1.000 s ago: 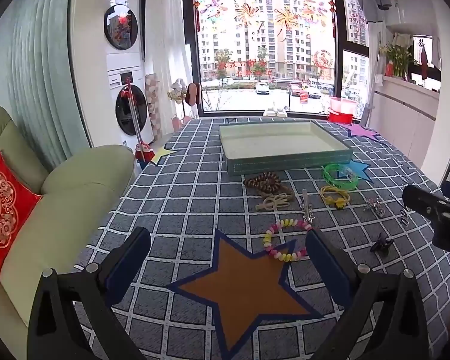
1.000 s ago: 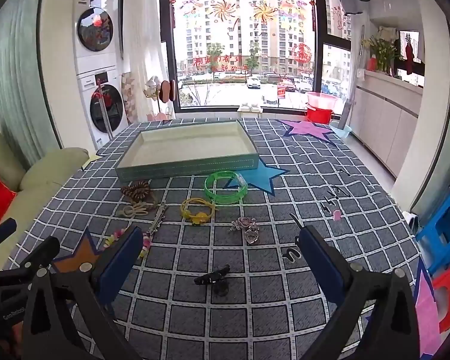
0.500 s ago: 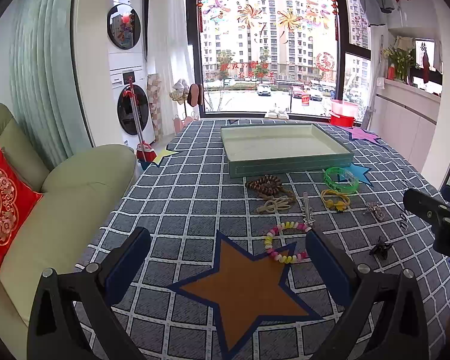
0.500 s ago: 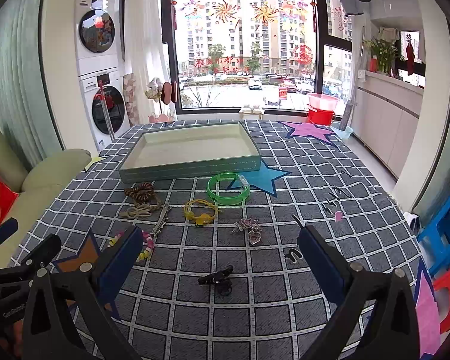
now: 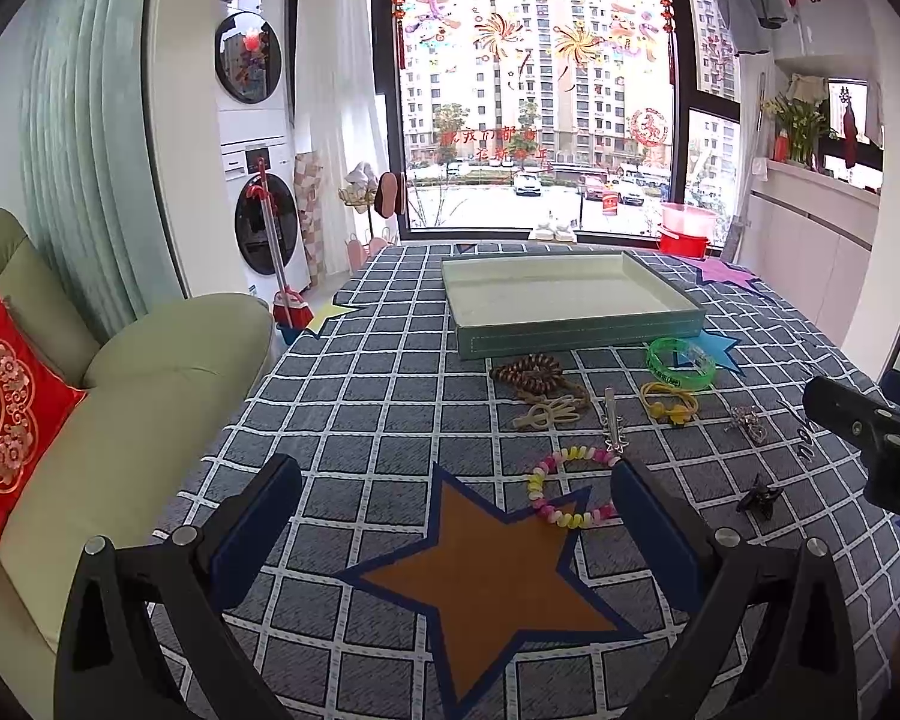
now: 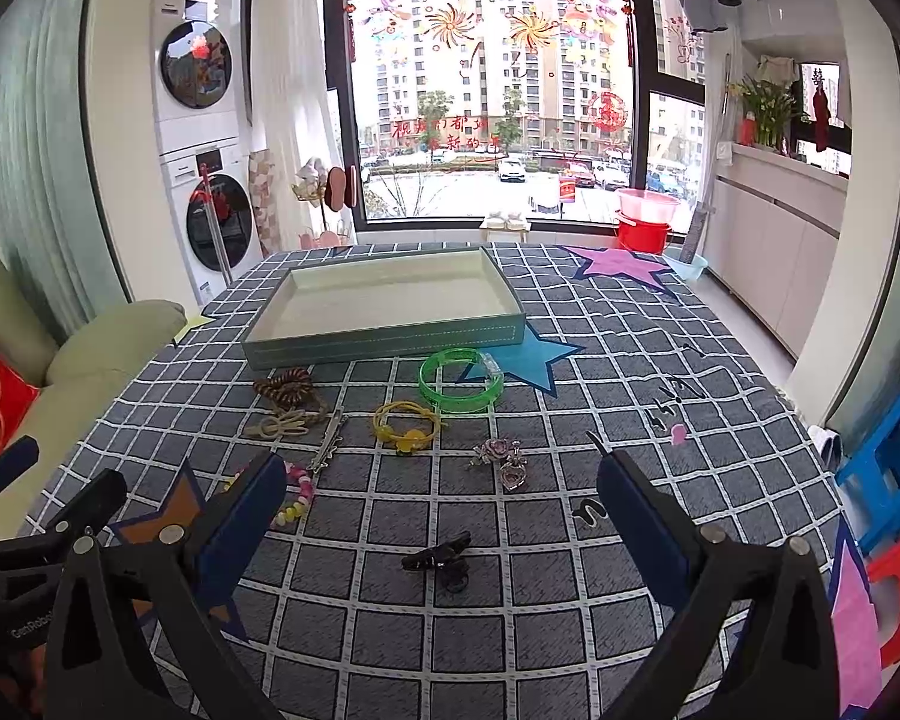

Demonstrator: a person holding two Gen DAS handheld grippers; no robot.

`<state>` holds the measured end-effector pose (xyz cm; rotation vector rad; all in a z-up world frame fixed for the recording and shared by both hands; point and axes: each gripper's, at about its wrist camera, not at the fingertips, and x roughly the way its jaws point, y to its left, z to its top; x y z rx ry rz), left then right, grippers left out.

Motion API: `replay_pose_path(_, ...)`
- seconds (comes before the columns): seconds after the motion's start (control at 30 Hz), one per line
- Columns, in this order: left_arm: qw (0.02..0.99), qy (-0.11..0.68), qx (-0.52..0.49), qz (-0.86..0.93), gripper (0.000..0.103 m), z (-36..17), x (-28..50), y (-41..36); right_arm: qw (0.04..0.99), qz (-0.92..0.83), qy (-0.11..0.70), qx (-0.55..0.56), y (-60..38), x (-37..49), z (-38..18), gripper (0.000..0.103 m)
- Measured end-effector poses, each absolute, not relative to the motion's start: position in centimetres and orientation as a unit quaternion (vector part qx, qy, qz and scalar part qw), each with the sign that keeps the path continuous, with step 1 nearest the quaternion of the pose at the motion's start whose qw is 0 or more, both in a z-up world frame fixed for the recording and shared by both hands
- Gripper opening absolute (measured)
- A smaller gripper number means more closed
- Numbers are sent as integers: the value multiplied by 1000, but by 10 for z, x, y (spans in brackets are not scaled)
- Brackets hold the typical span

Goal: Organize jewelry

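A teal tray (image 5: 576, 336) (image 6: 384, 339) lies empty at the far side of the checked cloth. In front of it lie a brown bead coil (image 6: 285, 387), a beige hair tie (image 6: 279, 425), a silver clip (image 6: 328, 441), a yellow hair tie (image 6: 405, 423), a green bangle (image 6: 461, 381), a brooch (image 6: 501, 456), a pastel bead bracelet (image 5: 564, 489) and a black claw clip (image 6: 441, 555). My left gripper (image 5: 456, 507) is open and empty above the orange star, left of the bracelet. My right gripper (image 6: 441, 510) is open and empty above the black clip.
A green sofa (image 5: 132, 396) with a red cushion (image 5: 6, 414) borders the cloth on the left. Small earrings (image 6: 669, 405) and a pink stud (image 6: 678, 432) lie to the right. Blue and red stools (image 6: 888, 468) stand at the far right.
Both grippers have risen and drawn back slightly, so the tray and jewelry sit a little lower and smaller in view. Both stay open. Nothing on the cloth moved.
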<state>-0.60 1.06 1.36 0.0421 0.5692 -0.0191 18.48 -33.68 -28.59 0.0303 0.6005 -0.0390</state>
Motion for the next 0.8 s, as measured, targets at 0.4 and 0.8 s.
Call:
replay_pose_path(0.4, 959, 282, 18, -8, 103, 16, -8, 11, 955, -20, 296, 15, -337, 185, -287, 103)
replay_pose_path(0.8, 959, 283, 20, -8, 103, 16, -9, 11, 955, -20, 296, 13, -336, 184, -287, 103)
